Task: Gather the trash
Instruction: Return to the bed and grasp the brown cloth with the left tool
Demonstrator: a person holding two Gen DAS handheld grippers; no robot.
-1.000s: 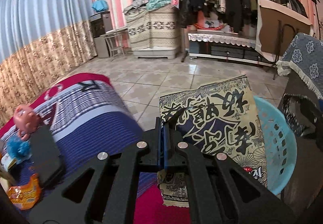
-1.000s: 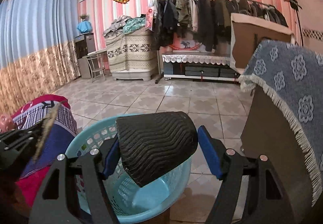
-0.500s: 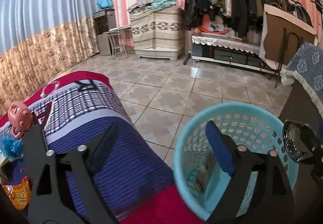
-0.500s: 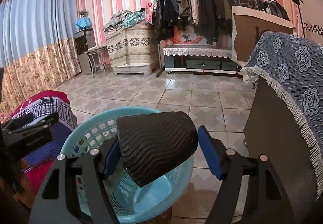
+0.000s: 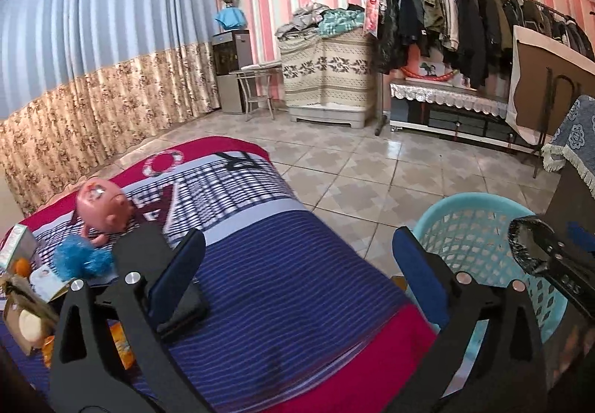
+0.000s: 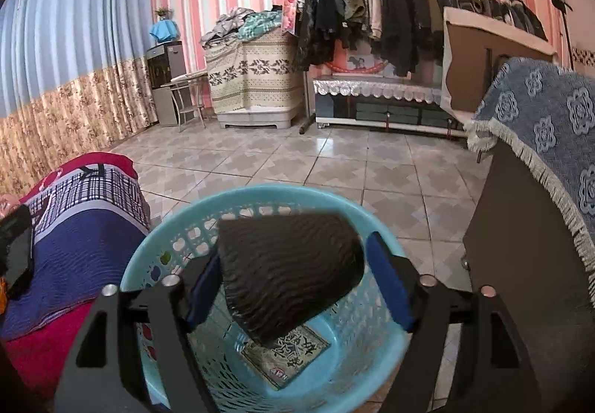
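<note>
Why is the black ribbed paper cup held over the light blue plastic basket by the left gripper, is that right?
Not quite: the right gripper holds the black ribbed paper cup over the light blue plastic basket, as the right wrist view shows. The left gripper is open.

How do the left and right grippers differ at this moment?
The left gripper is open and empty; the right gripper is shut on a black ribbed cup. The left points over the striped bedspread; the right sits above the blue basket. Both have blue finger pads.
</note>
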